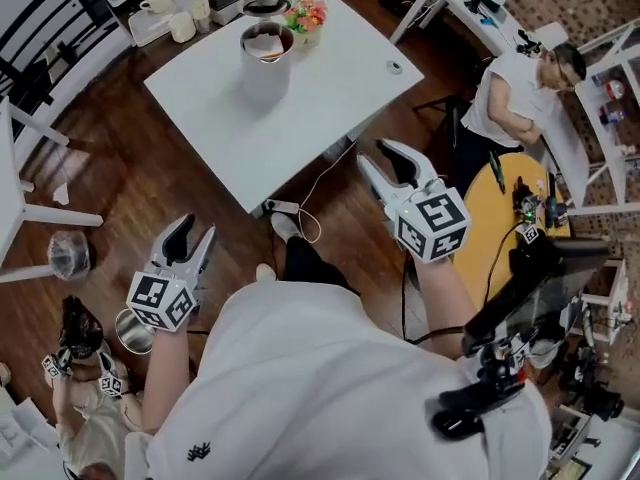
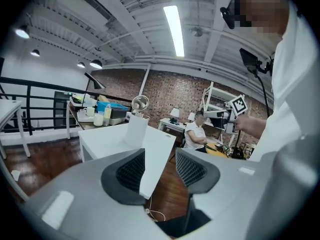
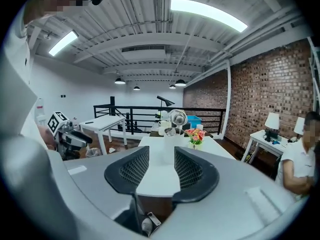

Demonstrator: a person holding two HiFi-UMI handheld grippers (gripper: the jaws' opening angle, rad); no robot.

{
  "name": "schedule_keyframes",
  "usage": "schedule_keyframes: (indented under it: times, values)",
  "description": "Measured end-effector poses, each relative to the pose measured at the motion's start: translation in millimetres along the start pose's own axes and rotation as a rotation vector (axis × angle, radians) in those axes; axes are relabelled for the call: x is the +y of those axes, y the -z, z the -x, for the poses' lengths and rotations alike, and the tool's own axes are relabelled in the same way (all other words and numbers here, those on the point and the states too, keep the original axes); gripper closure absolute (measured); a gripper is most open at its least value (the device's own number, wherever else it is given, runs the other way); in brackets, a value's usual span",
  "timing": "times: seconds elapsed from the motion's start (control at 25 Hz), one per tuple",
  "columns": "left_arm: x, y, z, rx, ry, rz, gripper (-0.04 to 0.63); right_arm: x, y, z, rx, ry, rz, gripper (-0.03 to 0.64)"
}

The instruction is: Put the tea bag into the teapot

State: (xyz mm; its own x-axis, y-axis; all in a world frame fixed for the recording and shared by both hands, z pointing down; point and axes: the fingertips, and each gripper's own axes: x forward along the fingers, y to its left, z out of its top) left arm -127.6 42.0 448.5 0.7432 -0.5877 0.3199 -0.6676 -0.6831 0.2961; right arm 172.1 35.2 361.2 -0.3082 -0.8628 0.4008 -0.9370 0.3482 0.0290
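Note:
A tall white teapot stands near the far side of the white table. A pale flat piece lies in its mouth; I cannot tell whether it is the tea bag. Both grippers hang over the wooden floor, short of the table's near corner. My left gripper is low at the left, open with nothing between its pads. My right gripper is closer to the table, also open and empty, and points at the teapot. The teapot also shows in the left gripper view.
Flowers, a metal bowl and a tray of cups sit at the table's far end. A power strip and cable lie on the floor. A person sits at the right by a yellow table. A metal bin stands near the left.

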Motion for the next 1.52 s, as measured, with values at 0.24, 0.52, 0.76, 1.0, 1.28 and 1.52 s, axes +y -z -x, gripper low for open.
schedule_keyframes:
  times: [0.24, 0.52, 0.76, 1.0, 1.28, 1.52]
  values:
    - [-16.8, -8.8, 6.9, -0.020, 0.041, -0.023, 0.405, 12.0, 6.5, 34.7, -0.033, 0.033, -0.043, 0.443]
    - [-25.7, -18.3, 17.8, -0.030, 0.062, -0.057, 0.405, 32.1, -3.0, 48.1, -0.051, 0.016, -0.019, 0.434]
    - [-25.3, -21.7, 27.8, -0.041, 0.053, -0.067, 0.405, 39.5, -7.8, 49.5, -0.063, 0.016, -0.017, 0.434]
    - [-24.2, -22.9, 39.2, -0.046, 0.038, -0.069, 0.405, 53.6, -7.8, 45.5, -0.056, -0.014, -0.005, 0.436]
    - [-27.7, -27.0, 49.1, -0.057, 0.026, -0.081, 0.405, 58.7, -8.9, 45.8, -0.058, -0.030, -0.008, 0.439]
    - [-28.8, -23.1, 52.6, -0.060, 0.012, -0.095, 0.405, 59.5, -5.0, 48.1, -0.054, -0.036, -0.002, 0.440]
